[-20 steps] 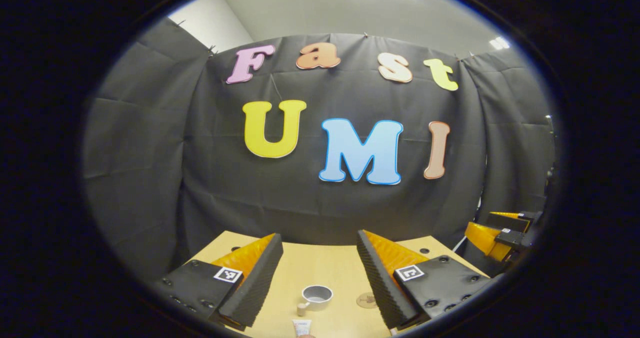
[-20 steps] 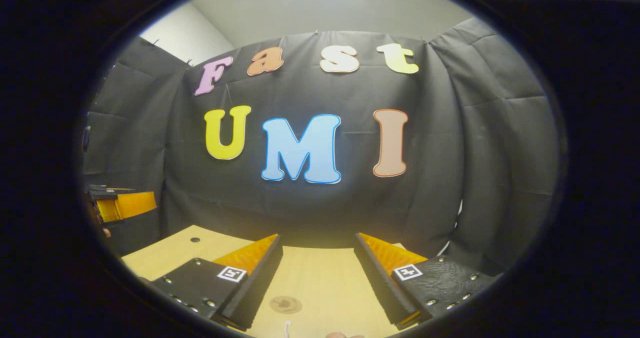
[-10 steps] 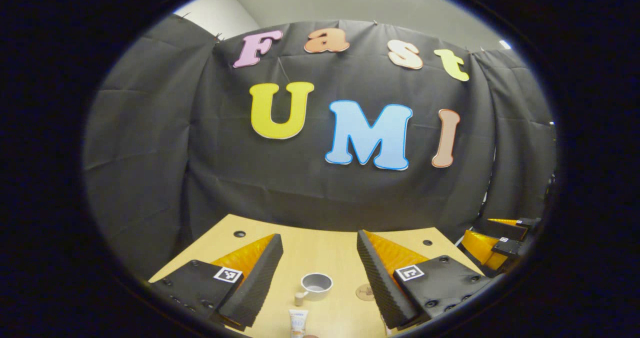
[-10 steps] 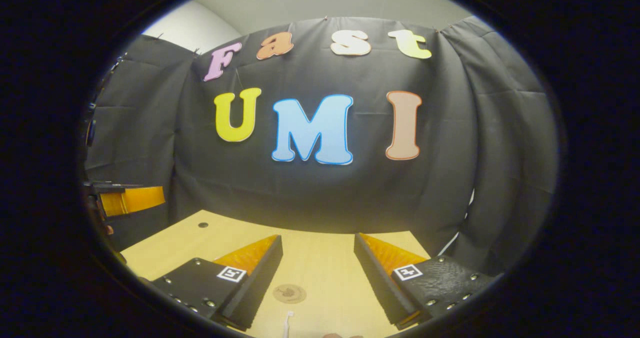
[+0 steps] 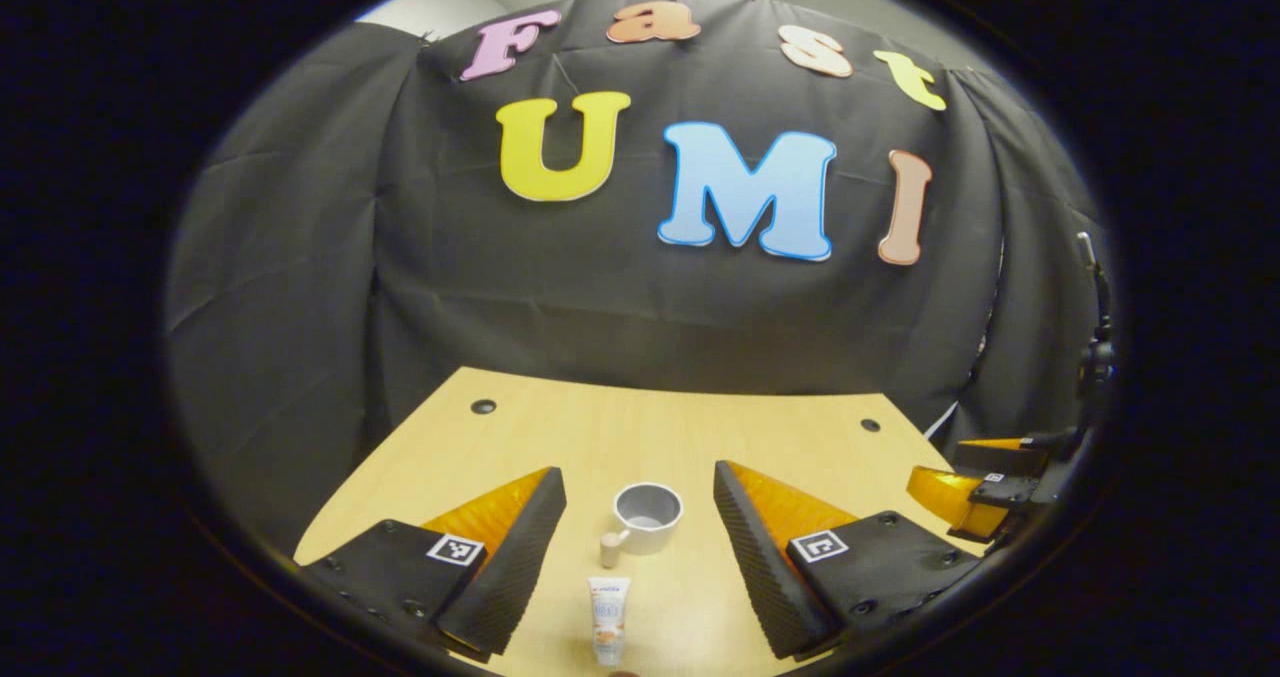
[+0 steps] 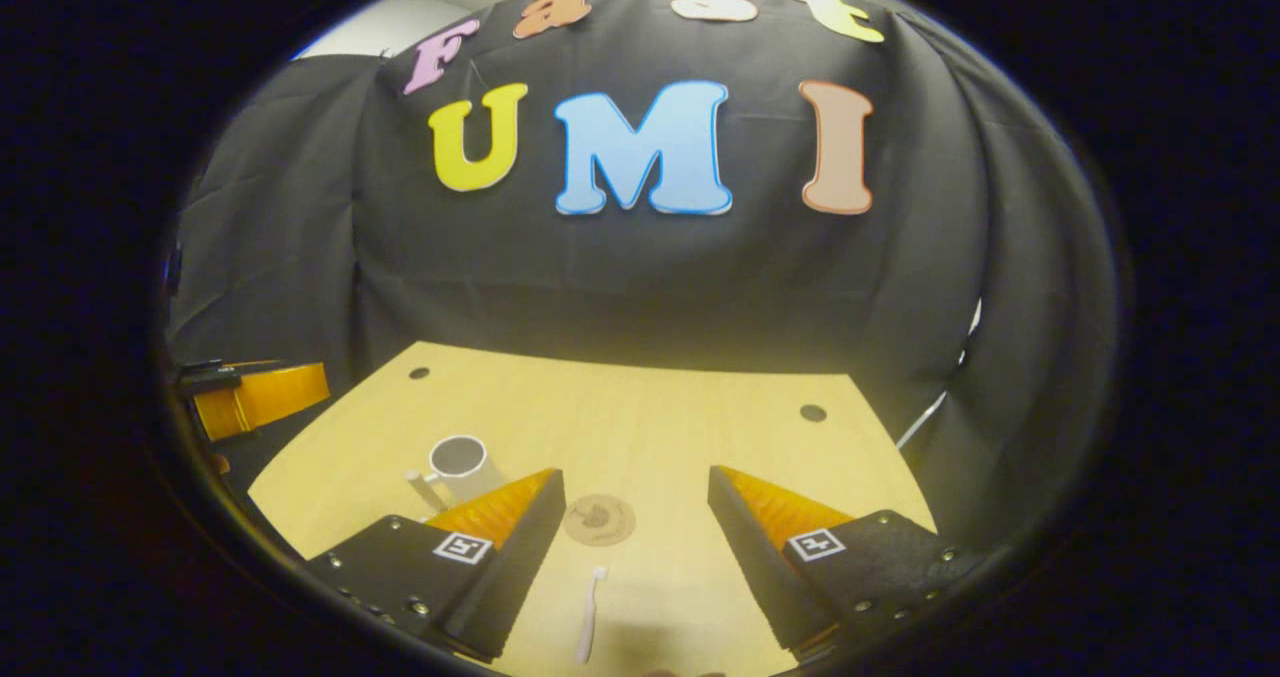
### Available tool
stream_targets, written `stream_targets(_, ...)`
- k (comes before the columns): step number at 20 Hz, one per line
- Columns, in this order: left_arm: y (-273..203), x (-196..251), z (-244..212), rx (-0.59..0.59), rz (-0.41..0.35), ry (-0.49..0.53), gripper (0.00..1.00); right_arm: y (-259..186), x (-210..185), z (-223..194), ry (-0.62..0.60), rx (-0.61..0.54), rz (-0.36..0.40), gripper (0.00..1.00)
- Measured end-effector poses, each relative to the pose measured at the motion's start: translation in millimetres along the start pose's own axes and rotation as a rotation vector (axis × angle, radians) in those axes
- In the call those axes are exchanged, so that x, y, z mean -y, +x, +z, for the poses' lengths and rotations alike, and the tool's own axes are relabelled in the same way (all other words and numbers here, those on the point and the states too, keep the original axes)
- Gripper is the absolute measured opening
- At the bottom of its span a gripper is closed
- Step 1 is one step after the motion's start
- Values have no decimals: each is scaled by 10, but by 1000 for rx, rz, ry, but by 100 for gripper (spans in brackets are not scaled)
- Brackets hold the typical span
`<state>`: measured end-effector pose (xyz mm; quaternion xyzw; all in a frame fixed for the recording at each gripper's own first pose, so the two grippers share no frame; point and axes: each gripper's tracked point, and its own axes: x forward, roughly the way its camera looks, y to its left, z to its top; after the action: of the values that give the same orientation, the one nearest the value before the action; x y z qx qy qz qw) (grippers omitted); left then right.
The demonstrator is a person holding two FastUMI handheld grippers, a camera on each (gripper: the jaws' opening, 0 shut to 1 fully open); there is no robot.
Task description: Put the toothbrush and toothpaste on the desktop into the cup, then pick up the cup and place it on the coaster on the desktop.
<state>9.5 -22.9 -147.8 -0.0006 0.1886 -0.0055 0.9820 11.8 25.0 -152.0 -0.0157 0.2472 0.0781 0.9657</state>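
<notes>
A grey cup (image 5: 648,516) with a pale handle stands upright on the wooden desk, straight ahead between my left gripper's fingers. A white toothpaste tube (image 5: 608,618) lies flat just in front of it, nearer to me. My left gripper (image 5: 640,502) hangs open above the desk, holding nothing. In the right gripper view the cup (image 6: 458,457) sits far left, a round brown coaster (image 6: 599,519) lies between the fingers, and a white toothbrush (image 6: 590,613) lies just before it. My right gripper (image 6: 636,502) is open and empty.
The wooden desk (image 5: 560,437) has small dark holes near its back corners (image 5: 483,406). Black cloth walls close it in behind and at both sides. The other gripper (image 5: 985,482) hovers off the desk's right edge in the left gripper view, and at far left (image 6: 255,397) in the right gripper view.
Both views have tipped downward, so more of the desk shows. The cup, toothpaste, coaster and toothbrush now sit higher in view. Both grippers stay open.
</notes>
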Motion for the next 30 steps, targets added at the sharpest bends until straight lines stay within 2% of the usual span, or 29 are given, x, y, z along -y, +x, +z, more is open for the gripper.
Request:
stream_targets(9,378,-86,-1130,-238,-35,41,96,330,-248,-791,26,-257,56,92)
stream_targets(10,401,-93,-1247,-269,-38,34,94,354,-268,-888,32,-294,58,92)
stream_targets(13,470,-166,-1567,-353,-45,53,94,368,-310,-1230,28,-424,48,92)
stream_targets(14,481,-184,-1686,-388,-46,62,99,352,-328,-1308,31,-462,50,93)
stream_targets(15,473,-210,-1806,-429,-45,65,97,350,-341,-1388,39,-499,55,94)
stream_targets(21,521,-367,-2387,-618,-40,4,96,383,-422,-1973,90,-739,65,94)
stream_targets(23,492,-444,-2501,-676,-25,3,98,438,-437,-2085,84,-777,58,95)
stream_targets(24,511,-460,-2552,-700,-21,-1,95,456,-438,-2106,78,-790,55,95)
stream_targets(25,536,-481,-2603,-722,-18,-6,98,467,-449,-2143,77,-807,53,95)
stream_targets(28,549,-599,-2718,-786,5,-8,95,488,-443,-2230,72,-856,41,95)
stream_targets(30,566,-633,-2748,-819,17,-4,98,500,-437,-2296,65,-885,31,95)
